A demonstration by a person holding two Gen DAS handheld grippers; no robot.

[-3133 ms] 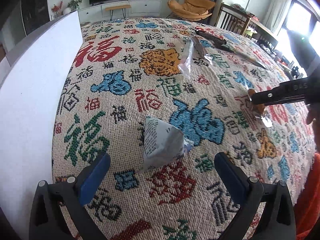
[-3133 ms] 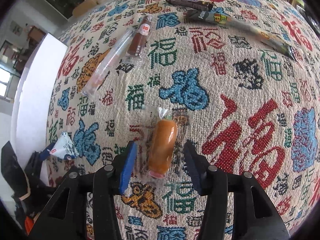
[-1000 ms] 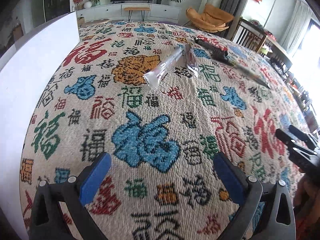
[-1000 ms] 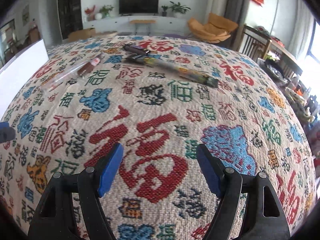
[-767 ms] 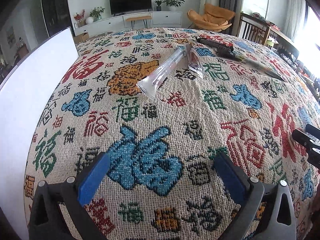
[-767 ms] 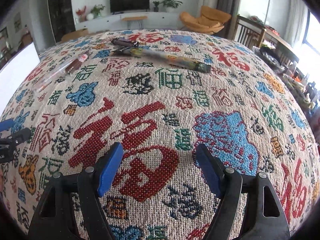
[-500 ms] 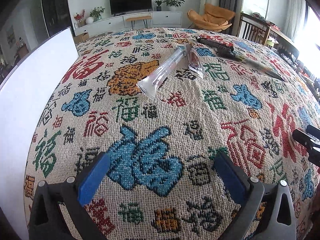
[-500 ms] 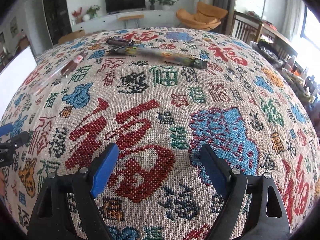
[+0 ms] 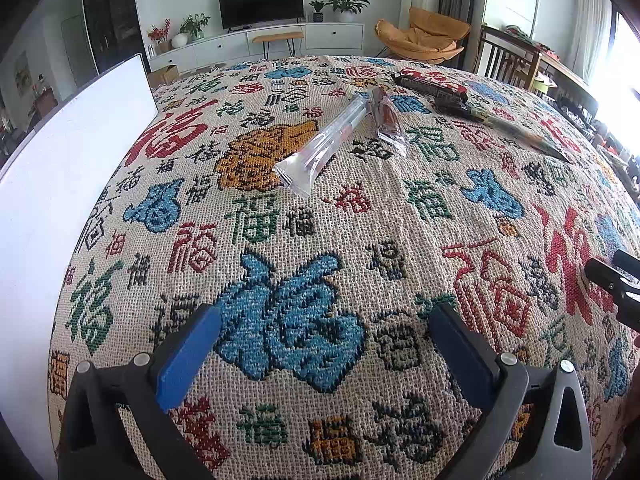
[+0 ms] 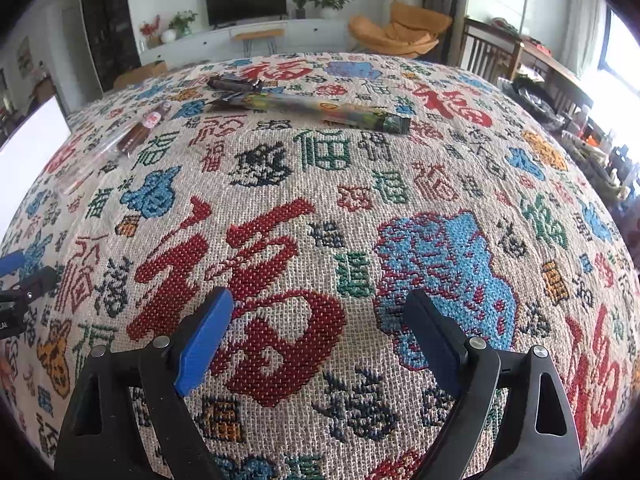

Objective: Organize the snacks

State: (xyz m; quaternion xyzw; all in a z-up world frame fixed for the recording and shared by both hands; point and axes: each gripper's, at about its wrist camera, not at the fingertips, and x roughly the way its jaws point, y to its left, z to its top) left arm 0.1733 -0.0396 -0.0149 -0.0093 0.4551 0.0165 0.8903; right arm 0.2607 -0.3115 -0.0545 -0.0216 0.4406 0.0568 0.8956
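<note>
Patterned tablecloth [image 9: 304, 220]; white board [image 9: 60, 184] at its edge — television [image 9: 261, 3], orange chair [image 9: 424, 36] behind.

Two black hand-held grippers with blue pads

Above the woven tablecloth [image 9: 280, 208], the left gripper [image 9: 324, 352] has black plastic arms with triangular cut-outs, silver screw heads and flat blue pads [image 9: 188, 356] inside each finger. The right gripper [image 10: 320, 340] is built alike: black frame, silver screws, blue pads [image 10: 204, 340]; white lettering marks the left one's side.
</note>
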